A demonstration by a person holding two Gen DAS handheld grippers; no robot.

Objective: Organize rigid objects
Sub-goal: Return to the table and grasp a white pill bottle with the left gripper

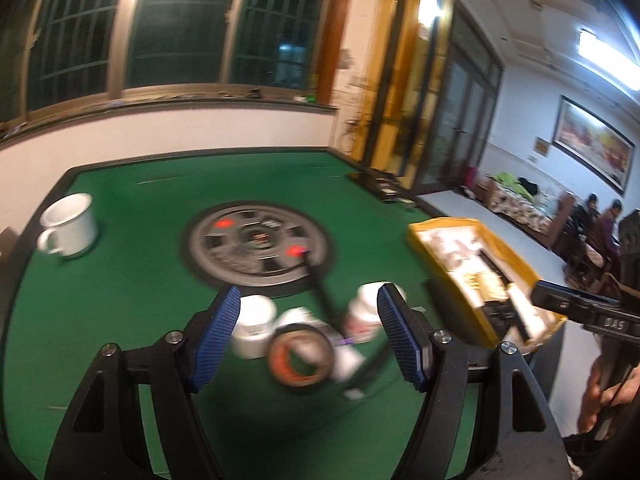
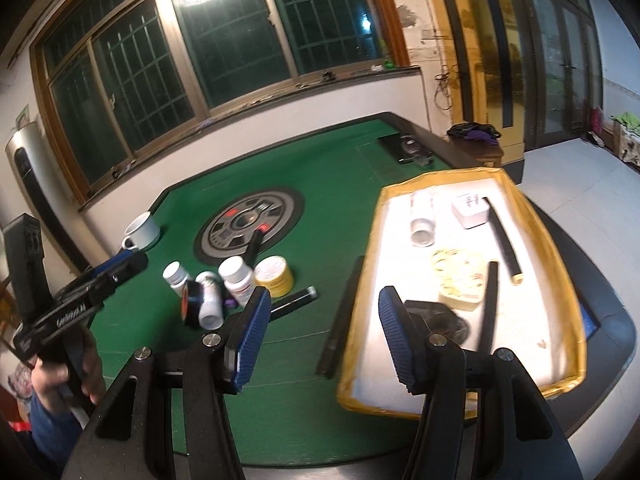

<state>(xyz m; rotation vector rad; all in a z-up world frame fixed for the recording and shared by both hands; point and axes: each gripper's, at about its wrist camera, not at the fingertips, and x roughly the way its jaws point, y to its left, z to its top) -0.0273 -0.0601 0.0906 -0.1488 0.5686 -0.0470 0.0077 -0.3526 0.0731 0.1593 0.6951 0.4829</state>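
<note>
Left tool [image 1: 308, 336] hovering over the near part of the table [image 1: 120, 320], pads spread wide, nothing gripped. Lying between and beyond the blue pads [image 1: 218, 332]: a tape roll [image 1: 300, 354], tilted, with white bottles [image 1: 254, 330] just behind it, all blurred. Black pen [image 1: 320, 292] stretching from that cluster toward the round centre plate [image 1: 256, 240]. White mug [image 1: 70, 224] standing upright near the left edge, well apart from the rest. Yellow tray [image 1: 452, 226] sitting at the right edge.

Right tool [image 2: 320, 332] hanging over the near edge of the tray [image 2: 560, 280], pads released about halfway, empty. Lying in the tray, near to far: a dark round thing [image 2: 444, 320] just behind the right pad, too blurred to name; a yellow-patterned flat piece [image 2: 460, 276]; two black sticks [image 2: 504, 240], one tipped pale; a white bottle [image 2: 422, 216] on its side; a white box [image 2: 472, 210] near the far edge. Dark bar [image 2: 340, 320] lying on the green felt, just beside the tray's left wall. Left of it, bottles [image 2: 236, 276] crowding together with a yellow jar [image 2: 274, 274] touching them, and a black pen [image 2: 294, 298] lying in front of the jar. Left tool [image 2: 100, 276] showing at the left edge, held by a hand [image 2: 60, 376].
</note>
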